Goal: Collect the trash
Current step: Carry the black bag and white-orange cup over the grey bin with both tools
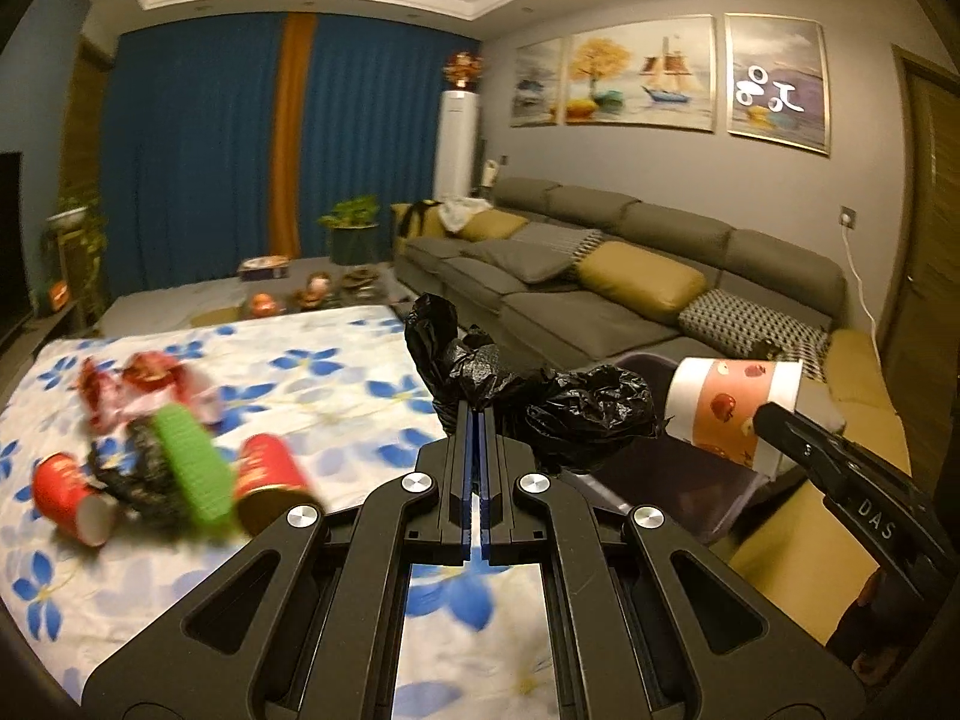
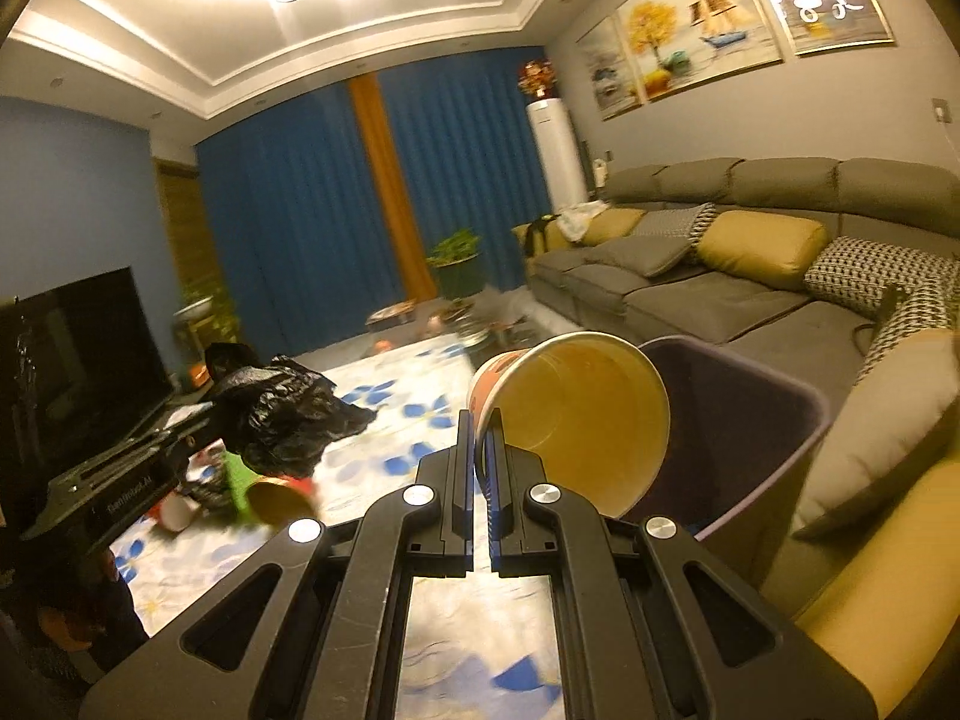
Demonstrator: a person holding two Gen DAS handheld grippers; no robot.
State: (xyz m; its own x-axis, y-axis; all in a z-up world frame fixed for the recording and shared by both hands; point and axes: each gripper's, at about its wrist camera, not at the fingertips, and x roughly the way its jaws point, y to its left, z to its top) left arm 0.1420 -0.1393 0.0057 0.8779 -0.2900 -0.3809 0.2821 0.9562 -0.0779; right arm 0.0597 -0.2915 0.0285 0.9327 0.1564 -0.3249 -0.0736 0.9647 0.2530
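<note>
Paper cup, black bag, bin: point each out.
paper cup (image 2: 576, 420): right wrist view, inner wall.
black plastic bag (image 1: 576, 414): left wrist view, crumpled bulk right of the fingers.
trash bin (image 2: 780, 414): right wrist view, inner wall under the rim.

- The left gripper (image 1: 478, 420) is clamped on a crumpled black plastic bag (image 1: 540, 396).
- At 3 o'clock, the right gripper (image 1: 774, 414) pinches a paper cup (image 1: 729, 405) by its rim, above a dark bin (image 1: 696, 480).
- At 9 o'clock, 2 red cups (image 1: 63, 495) and a green item (image 1: 192, 462) lie on the floral cloth (image 1: 336, 372).
</note>
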